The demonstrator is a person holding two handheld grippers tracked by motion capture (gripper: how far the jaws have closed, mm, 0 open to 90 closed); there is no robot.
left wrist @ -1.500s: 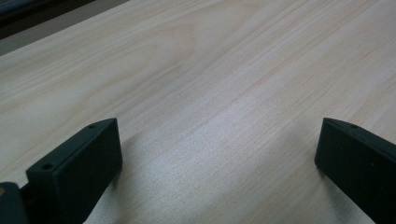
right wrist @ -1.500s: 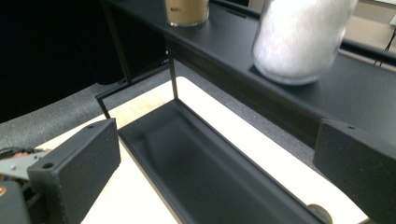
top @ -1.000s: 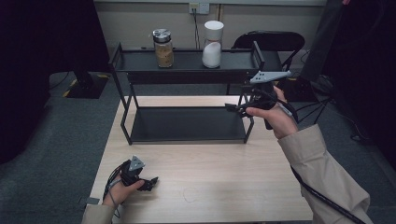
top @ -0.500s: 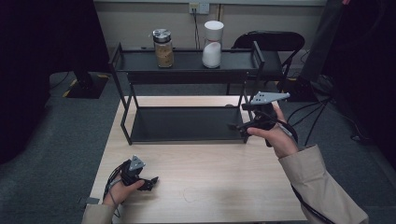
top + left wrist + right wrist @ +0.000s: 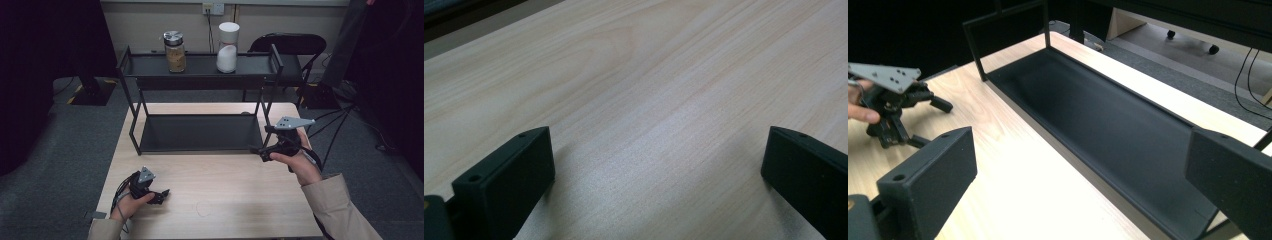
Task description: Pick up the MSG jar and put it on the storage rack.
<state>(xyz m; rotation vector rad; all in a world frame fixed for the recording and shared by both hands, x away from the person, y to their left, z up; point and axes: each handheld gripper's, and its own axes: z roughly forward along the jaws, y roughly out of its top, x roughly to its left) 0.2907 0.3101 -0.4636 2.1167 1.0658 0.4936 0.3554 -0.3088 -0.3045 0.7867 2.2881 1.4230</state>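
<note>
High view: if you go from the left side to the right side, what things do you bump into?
left gripper → glass jar → white container → right gripper → black chair

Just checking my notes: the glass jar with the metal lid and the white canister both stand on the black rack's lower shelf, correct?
Not quite: the glass jar with the metal lid and the white canister stand on the black rack's top shelf, as the high view shows.
</note>
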